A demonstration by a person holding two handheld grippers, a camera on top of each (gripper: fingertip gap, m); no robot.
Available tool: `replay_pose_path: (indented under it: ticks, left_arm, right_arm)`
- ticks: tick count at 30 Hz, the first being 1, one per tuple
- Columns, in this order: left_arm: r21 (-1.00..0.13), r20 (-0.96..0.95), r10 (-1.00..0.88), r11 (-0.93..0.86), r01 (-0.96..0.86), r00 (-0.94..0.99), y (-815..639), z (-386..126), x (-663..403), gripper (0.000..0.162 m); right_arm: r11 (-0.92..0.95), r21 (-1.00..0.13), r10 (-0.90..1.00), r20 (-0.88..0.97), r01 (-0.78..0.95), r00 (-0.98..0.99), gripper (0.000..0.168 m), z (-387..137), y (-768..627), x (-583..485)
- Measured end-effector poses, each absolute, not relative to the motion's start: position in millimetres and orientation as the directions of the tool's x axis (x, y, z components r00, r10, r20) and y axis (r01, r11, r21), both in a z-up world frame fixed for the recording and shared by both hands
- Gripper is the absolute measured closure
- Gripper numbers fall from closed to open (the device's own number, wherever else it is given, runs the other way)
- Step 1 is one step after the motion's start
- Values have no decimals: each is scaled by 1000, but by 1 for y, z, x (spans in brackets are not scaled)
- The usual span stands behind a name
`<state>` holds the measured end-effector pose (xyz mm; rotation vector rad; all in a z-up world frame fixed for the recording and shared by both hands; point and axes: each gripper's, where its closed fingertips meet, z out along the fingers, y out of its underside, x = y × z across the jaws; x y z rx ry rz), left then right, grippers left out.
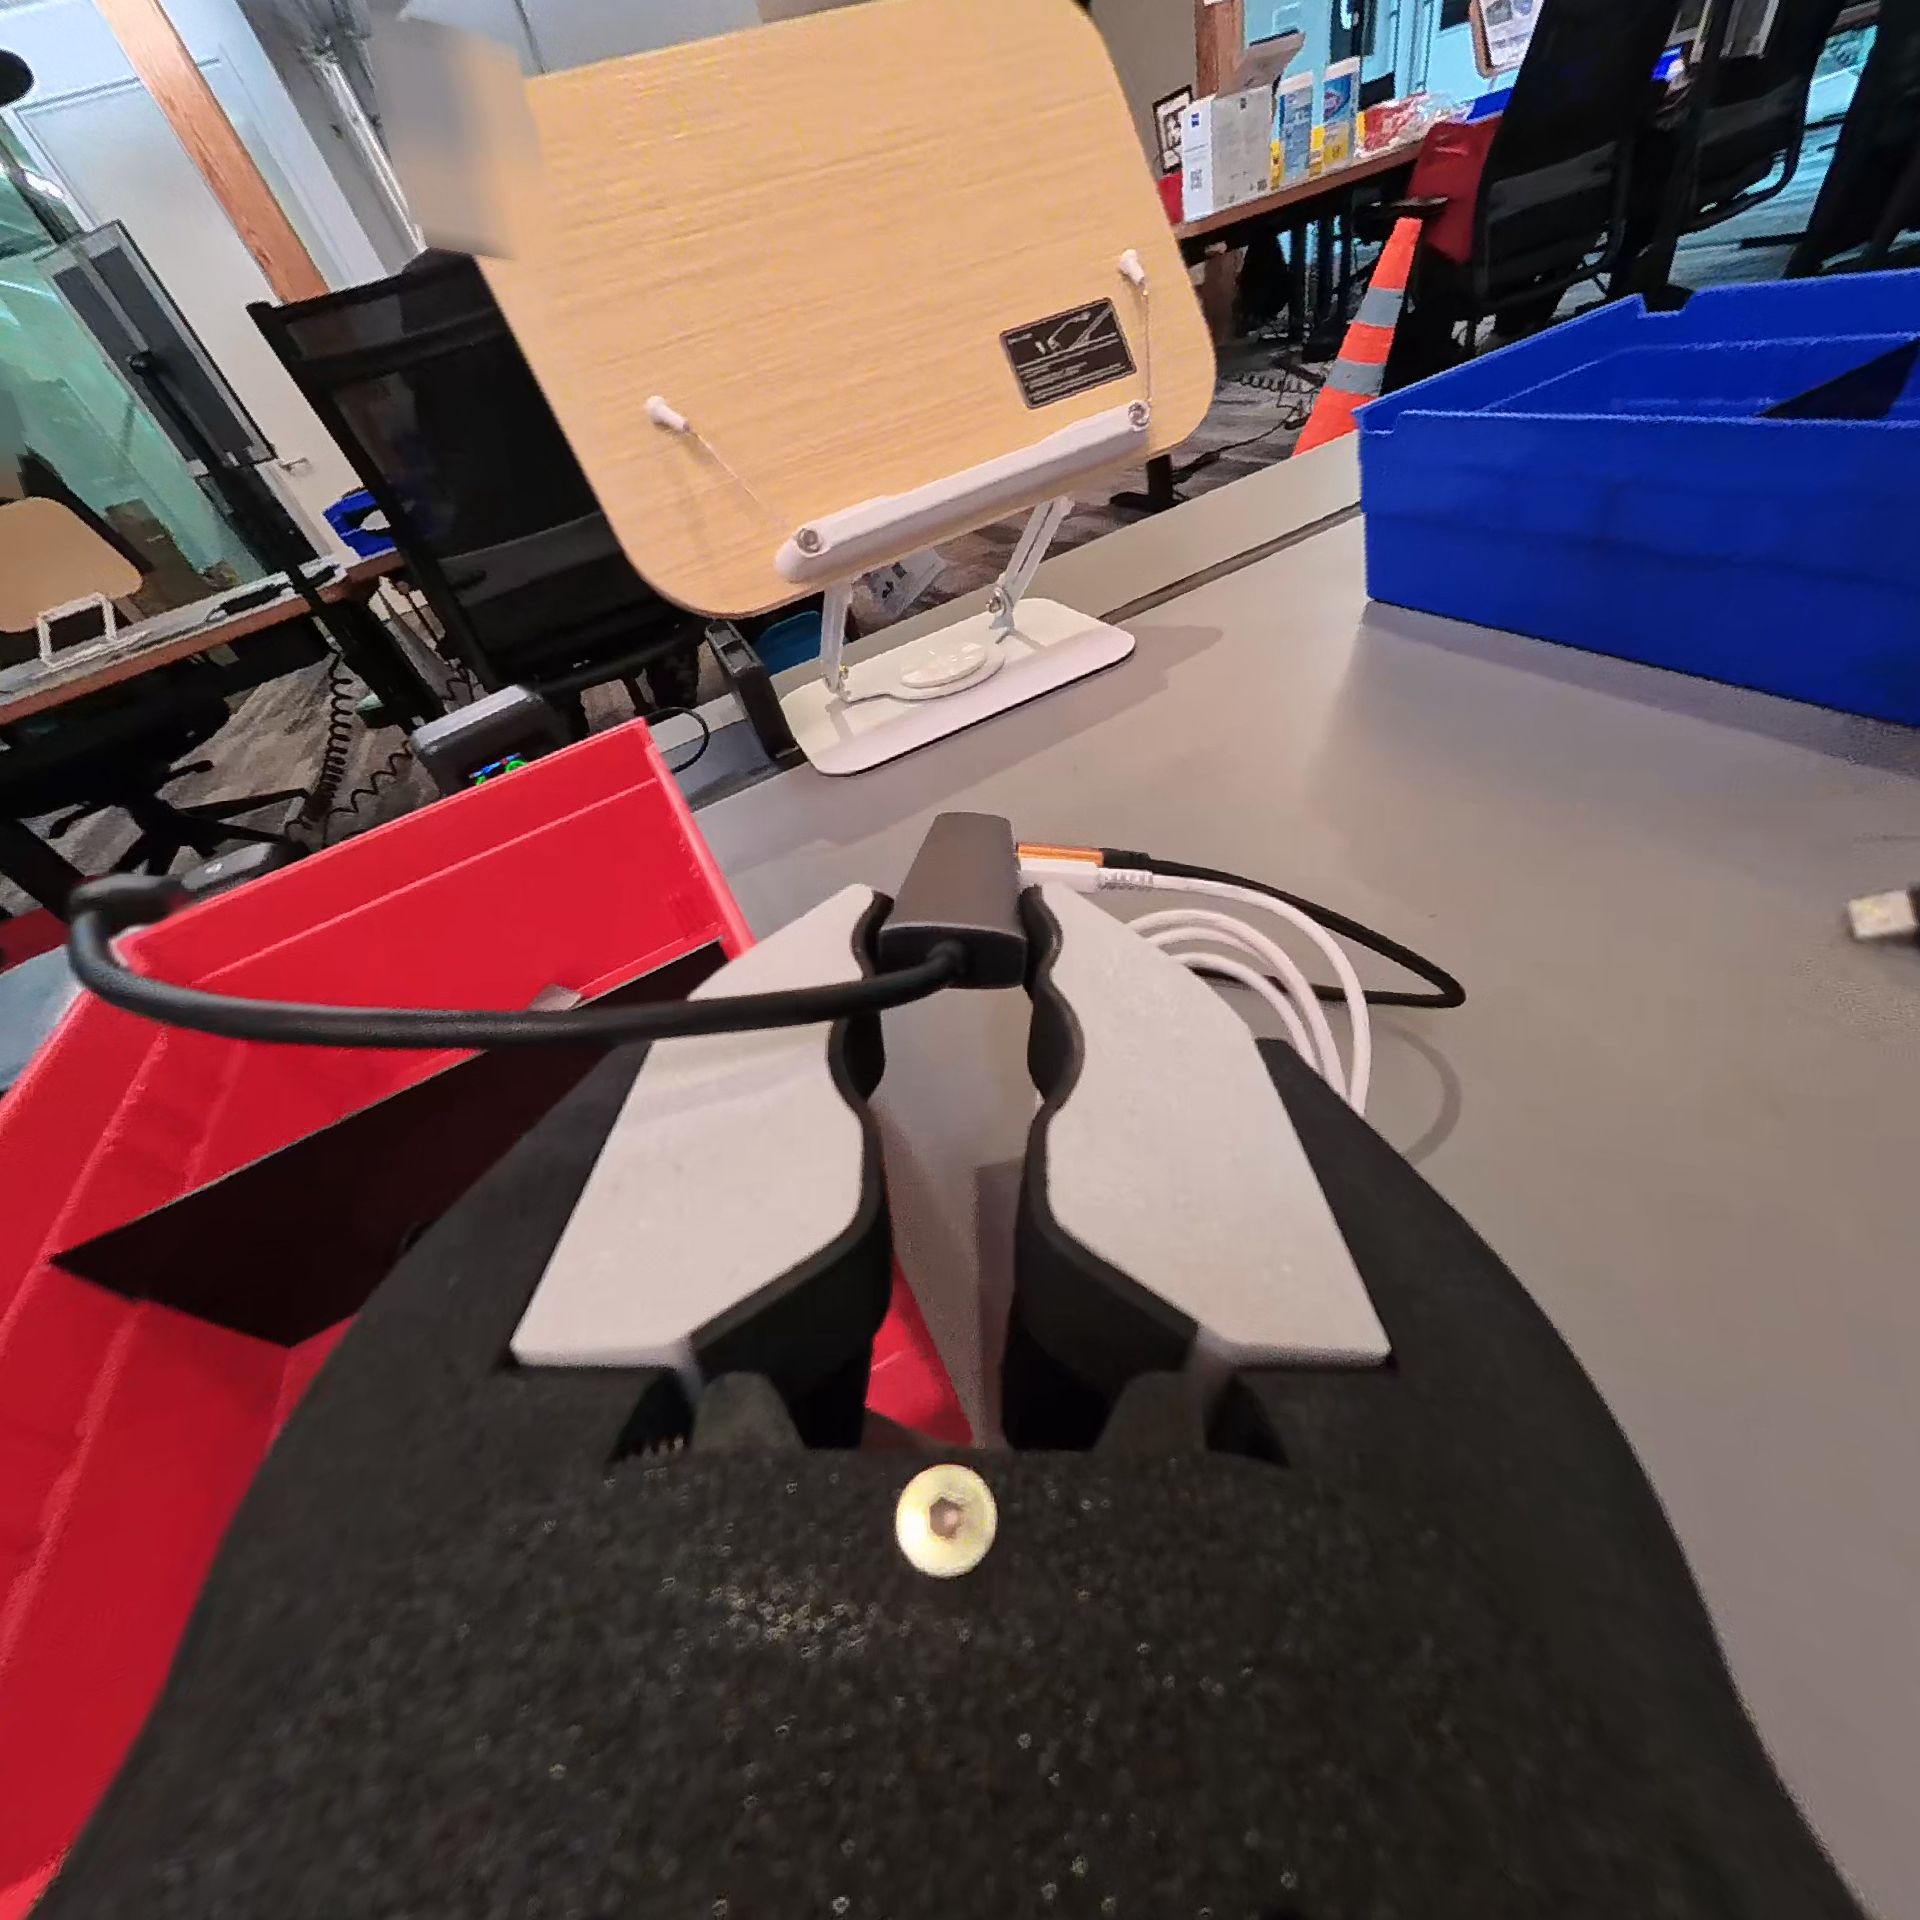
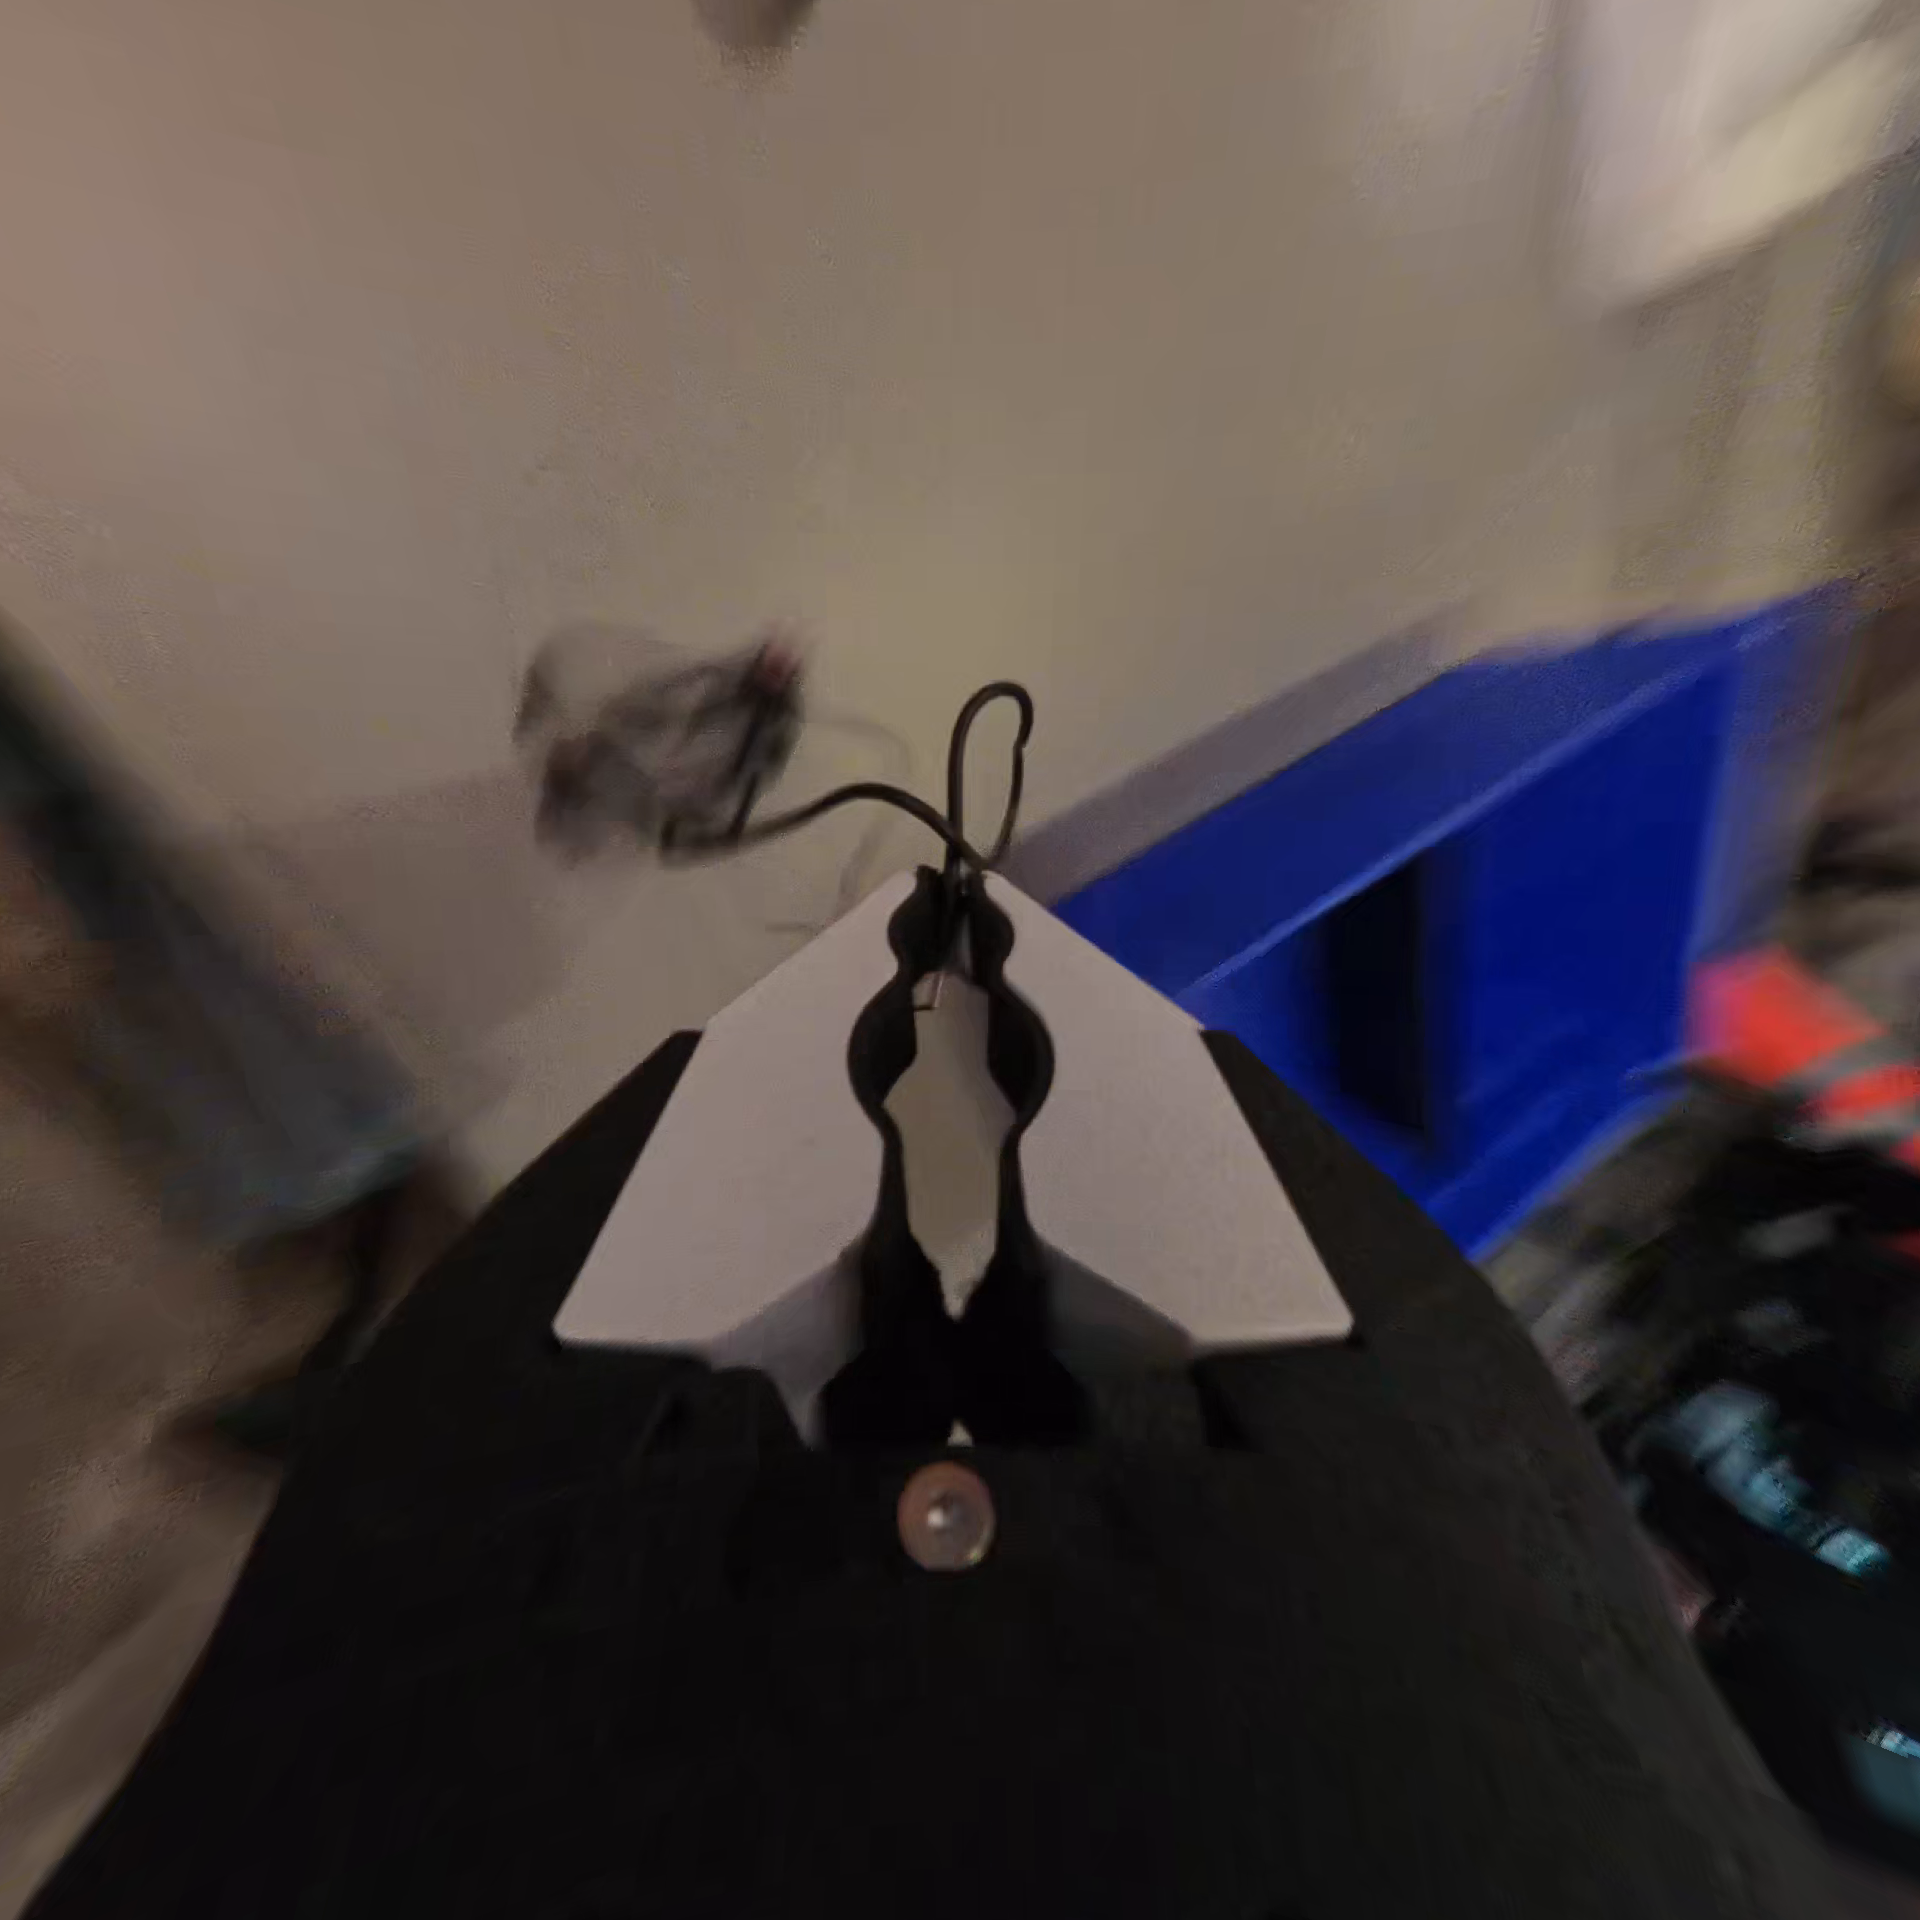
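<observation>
Your left gripper [image 1: 951,935] and right gripper [image 2: 951,888]: black grainy bodies, pale grey wedge fingers, wavy black-lined jaws, one brass-toned hex screw each.

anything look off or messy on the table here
Nothing is spilled or broken. The left gripper is shut on a dark adapter whose black lead trails over the red bin. The right gripper pinches a thin black cable that sticks up in a loop.
</observation>
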<state>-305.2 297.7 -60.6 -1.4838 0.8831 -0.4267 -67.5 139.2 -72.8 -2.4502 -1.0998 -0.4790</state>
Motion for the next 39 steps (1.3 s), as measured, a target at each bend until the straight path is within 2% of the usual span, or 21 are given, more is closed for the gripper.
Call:
replay_pose_path:
  ticks: [2,3,4,6,7,8,11,12,14,16,17,20,22,24,25,29,32,34,36,39]
  left_arm:
    - [-955,-264,-737,107,-277,622,294,-60,-302,139]
    - [-953,-271,-738,114,-281,619,293,-60,-301,139]
    - [-952,-274,-739,116,-285,615,292,-61,-300,139]
    - [-952,-273,-741,115,-285,613,291,-61,-300,139]
    - [-952,-271,-741,114,-283,614,292,-61,-301,139]
    - [-953,-268,-742,110,-282,615,292,-61,-302,139]
    - [-956,-252,-746,94,-276,617,294,-63,-304,139]
    - [-958,-245,-748,88,-274,616,295,-63,-305,139]
    - [-960,-233,-752,77,-268,616,295,-64,-305,139]
    - [-962,-225,-758,70,-266,613,295,-64,-304,139]
    - [-961,-225,-760,69,-268,610,295,-65,-303,139]
    - [-958,-234,-764,75,-278,602,293,-66,-300,139]
    - [-956,-239,-765,80,-281,598,291,-66,-299,139]
    - [-956,-240,-768,80,-284,593,291,-67,-299,139]
    - [-956,-240,-769,79,-284,593,290,-67,-299,139]
    - [-959,-227,-770,68,-277,596,290,-68,-300,139]
    - [-959,-220,-775,61,-277,593,289,-70,-302,139]
    - [-959,-217,-777,57,-277,591,289,-71,-302,139]
    - [-961,-212,-776,57,-269,594,290,-70,-302,139]
    - [-966,-198,-782,54,-253,591,289,-66,-298,139]
  right_arm:
    - [-346,-539,502,585,768,637,164,-13,178,-104]
    - [-274,-635,430,591,723,682,164,10,187,-110]
    - [-247,-691,394,569,680,722,164,20,192,-112]
    - [-237,-751,440,483,616,757,165,14,193,-123]
    - [-280,-747,492,428,603,758,165,-2,193,-124]
    - [-381,-682,585,345,624,734,165,-31,185,-125]
    - [-599,-318,770,19,734,637,165,-118,119,-116]
    - [-642,-211,761,-58,737,646,166,-135,100,-108]
    - [-727,-67,677,-238,683,697,168,-155,69,-103]
    - [-741,52,621,-327,670,712,168,-167,48,-96]
    - [-722,41,634,-362,691,684,168,-169,45,-101]
    - [-668,-289,733,-415,686,539,167,-153,77,-146]
    - [-657,-421,754,-368,625,544,164,-139,104,-153]
    - [-646,-499,748,-264,578,609,161,-123,124,-140]
    - [-649,-530,725,-211,546,656,159,-113,130,-129]
    - [-762,-542,502,-147,356,852,116,-110,123,-75]
    - [-783,-598,314,-146,169,938,106,-134,103,-63]
    - [-780,-624,154,-143,32,978,110,-149,89,-55]
    - [-742,-658,38,-234,-129,971,112,-156,81,-64]
    - [-732,-659,-44,-211,-175,976,113,-179,70,-69]
